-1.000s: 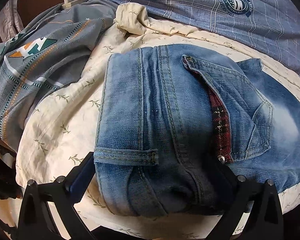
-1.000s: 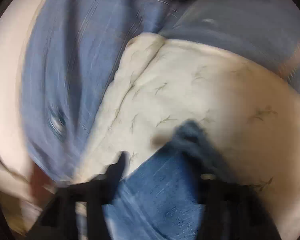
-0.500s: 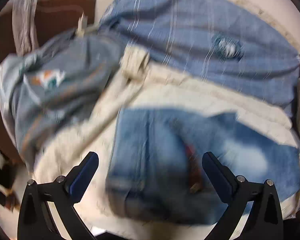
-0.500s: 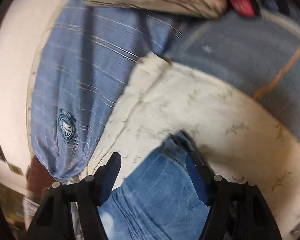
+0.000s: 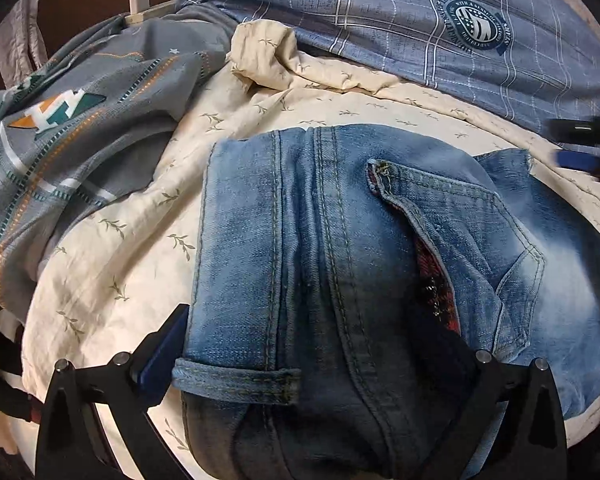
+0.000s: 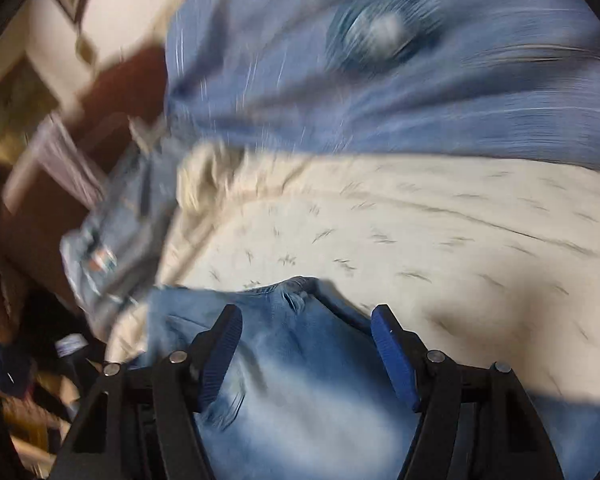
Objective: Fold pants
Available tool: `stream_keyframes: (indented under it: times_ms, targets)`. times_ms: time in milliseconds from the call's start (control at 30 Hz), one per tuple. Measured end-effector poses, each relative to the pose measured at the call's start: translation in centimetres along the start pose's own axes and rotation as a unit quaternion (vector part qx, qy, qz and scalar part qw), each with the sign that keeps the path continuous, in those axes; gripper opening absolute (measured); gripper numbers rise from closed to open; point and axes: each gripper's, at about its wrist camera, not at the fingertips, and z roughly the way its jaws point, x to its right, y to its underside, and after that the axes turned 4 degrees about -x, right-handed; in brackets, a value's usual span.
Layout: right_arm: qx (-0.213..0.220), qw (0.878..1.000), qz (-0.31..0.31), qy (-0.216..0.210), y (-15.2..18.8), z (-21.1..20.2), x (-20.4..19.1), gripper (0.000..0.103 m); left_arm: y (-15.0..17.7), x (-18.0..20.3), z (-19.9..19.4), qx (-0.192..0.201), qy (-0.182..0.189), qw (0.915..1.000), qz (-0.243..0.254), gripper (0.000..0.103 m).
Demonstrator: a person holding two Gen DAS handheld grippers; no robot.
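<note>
The blue jeans [image 5: 340, 264] lie folded into a compact bundle on the cream leaf-print sheet [image 5: 112, 264]. A back pocket with red plaid lining faces up. My left gripper [image 5: 320, 344] is open, its fingers either side of the bundle's near end; the right finger is partly hidden by denim. In the blurred right wrist view my right gripper [image 6: 306, 344] is open just above the jeans [image 6: 308, 392], fingers straddling a raised fold. The right gripper also shows in the left wrist view [image 5: 584, 148], at the jeans' far right edge.
A blue plaid pillow with a round badge [image 5: 460, 28] lies behind the jeans. A grey patterned cover [image 5: 80, 128] is bunched at the left. A white charger and cable [image 5: 138, 0] sit by the brown headboard. The cream sheet [image 6: 420, 240] spreads beyond the jeans.
My left gripper lifted away from the jeans half a second ago and has come back down over the bundle's near end. My right gripper has swung round and still hovers over the jeans.
</note>
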Motion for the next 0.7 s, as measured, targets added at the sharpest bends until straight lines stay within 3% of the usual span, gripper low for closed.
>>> stream_keyframes:
  times_ms: [167, 233, 267, 300, 333, 467, 500, 533, 667, 700]
  targets:
    - [-0.077, 0.997, -0.02, -0.018, -1.4, 5.8, 0.1, 0.071, -0.3, -0.4, 0.2, -0.003, 0.022, 0.9997, -0.006, 0.103]
    - [-0.091, 0.995, -0.03, 0.008, -0.7, 7.0, 0.4, 0.07, -0.2, -0.5, 0.3, -0.002, 0.024, 0.9997, -0.004, 0.103]
    - [-0.091, 0.995, -0.027, 0.015, -0.5, 7.3, 0.5, 0.062, -0.3, -0.5, 0.4, -0.001, 0.025, 0.9997, -0.003, 0.103]
    - [-0.087, 0.996, -0.021, 0.023, -0.8, 7.2, 0.2, 0.039, -0.2, -0.6, 0.4, -0.001, 0.027, 0.9996, -0.002, 0.103]
    - [-0.09, 0.996, -0.007, 0.005, -0.9, 7.0, 0.3, 0.024, 0.0, -0.7, 0.2, -0.002, 0.029, 0.9996, -0.003, 0.103]
    - [-0.028, 0.992, -0.089, 0.083, 0.6, 4.6, -3.7, 0.021, 0.0, -0.8, 0.3, -0.001, 0.034, 0.9994, 0.0, 0.103]
    - [-0.041, 0.992, -0.079, 0.091, 0.9, 5.5, -3.0, 0.02, -0.1, -0.7, 0.5, -0.001, 0.035, 0.9994, 0.0, 0.103]
    - [-0.054, 0.992, -0.066, 0.098, 0.9, 6.9, -2.3, 0.02, -0.2, -0.7, 0.5, -0.001, 0.033, 0.9995, 0.0, 0.103]
    - [0.004, 0.994, -0.068, 0.088, 1.5, 5.4, -3.0, 0.021, 0.0, -0.8, 0.4, 0.002, 0.033, 0.9994, 0.004, 0.103]
    - [-0.016, 0.995, -0.058, 0.082, 1.6, 6.3, -2.2, 0.022, 0.0, -0.8, 0.4, 0.001, 0.034, 0.9994, 0.003, 0.103]
